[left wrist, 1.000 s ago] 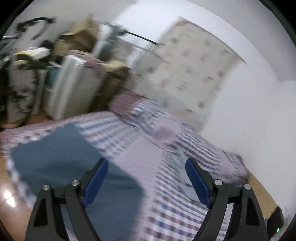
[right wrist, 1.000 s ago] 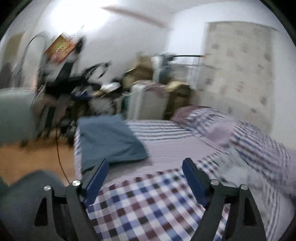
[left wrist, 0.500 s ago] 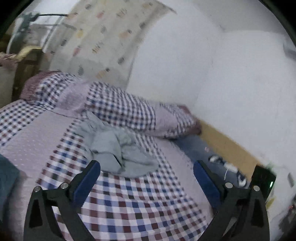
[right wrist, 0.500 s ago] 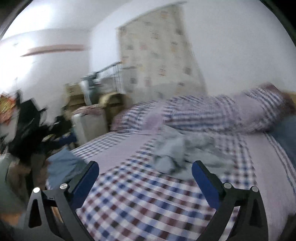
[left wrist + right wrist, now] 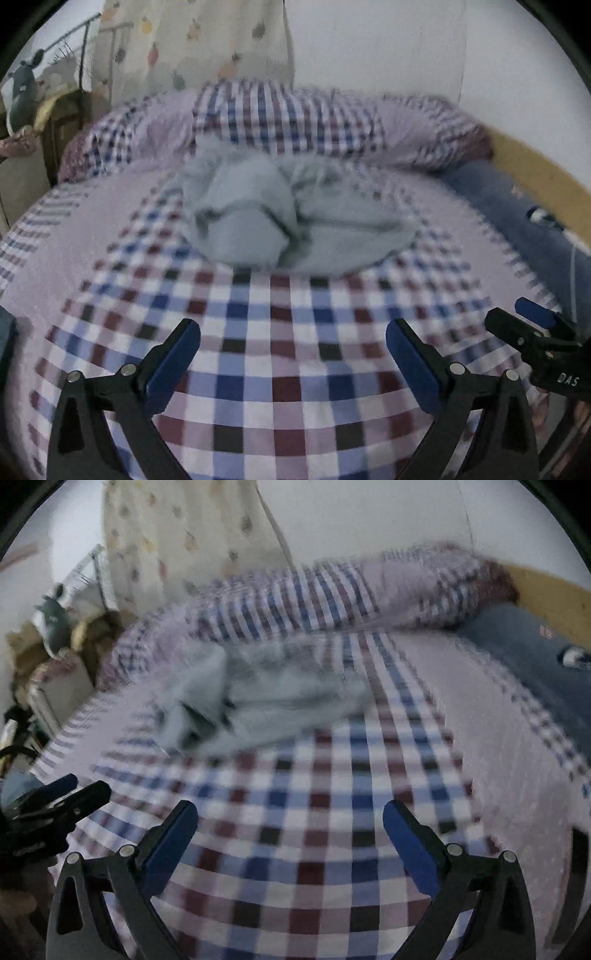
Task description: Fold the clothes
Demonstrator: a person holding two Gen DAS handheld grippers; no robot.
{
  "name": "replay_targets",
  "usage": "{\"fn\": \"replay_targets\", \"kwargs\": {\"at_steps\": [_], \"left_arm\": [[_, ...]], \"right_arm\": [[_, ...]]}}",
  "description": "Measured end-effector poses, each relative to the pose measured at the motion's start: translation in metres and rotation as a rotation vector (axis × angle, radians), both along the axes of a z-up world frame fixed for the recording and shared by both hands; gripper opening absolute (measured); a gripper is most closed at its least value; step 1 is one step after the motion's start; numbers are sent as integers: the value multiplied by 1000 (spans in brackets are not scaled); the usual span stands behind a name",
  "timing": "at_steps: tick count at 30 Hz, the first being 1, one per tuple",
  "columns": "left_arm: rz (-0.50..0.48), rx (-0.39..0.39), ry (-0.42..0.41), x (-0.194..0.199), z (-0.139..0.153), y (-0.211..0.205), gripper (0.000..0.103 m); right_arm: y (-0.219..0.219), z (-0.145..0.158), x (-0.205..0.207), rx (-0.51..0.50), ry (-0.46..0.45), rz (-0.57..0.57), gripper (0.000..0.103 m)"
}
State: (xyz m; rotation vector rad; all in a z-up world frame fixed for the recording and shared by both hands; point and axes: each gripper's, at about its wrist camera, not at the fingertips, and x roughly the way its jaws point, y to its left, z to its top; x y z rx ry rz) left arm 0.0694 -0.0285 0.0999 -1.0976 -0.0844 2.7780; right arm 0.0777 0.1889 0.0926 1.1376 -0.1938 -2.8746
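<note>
A crumpled pale grey-blue garment (image 5: 280,218) lies in a heap on the checked bed cover (image 5: 280,369), just in front of the long checked bolster. In the right wrist view the same garment (image 5: 258,701) sits up and to the left. My left gripper (image 5: 293,347) is open above the checked cover, well short of the garment, nothing between its blue pads. My right gripper (image 5: 290,827) is open too, also empty and short of the garment. The right gripper (image 5: 535,339) shows at the right edge of the left wrist view, and the left gripper (image 5: 55,801) at the left edge of the right wrist view.
A long checked bolster (image 5: 288,122) runs along the back of the bed under a patterned curtain (image 5: 207,40). A dark blue sheet (image 5: 509,199) and a wooden bed edge (image 5: 535,162) lie at the right. Cluttered furniture (image 5: 55,646) stands off the bed's left side.
Both views have swung from the cluttered room and a folded dark blue garment at the bed's left toward the grey garment, which now lies ahead and closer. Both grippers stay open.
</note>
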Motion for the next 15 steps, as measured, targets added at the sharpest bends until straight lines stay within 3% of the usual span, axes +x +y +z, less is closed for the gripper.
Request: {"fn": "replay_targets", "kwargs": {"at_steps": [7,10,15], "left_arm": [[22,-49,-118,-32,-73,7,102],[26,-70,-126,-33,-83,11,102],[23,-89,-110,-33,-87,17,102]], "right_arm": [[10,-58,-19,34,-123,-39,103],[12,-75,-23,49,-157,-48,103],[7,-81,-21,95,-138,-56,103]]}}
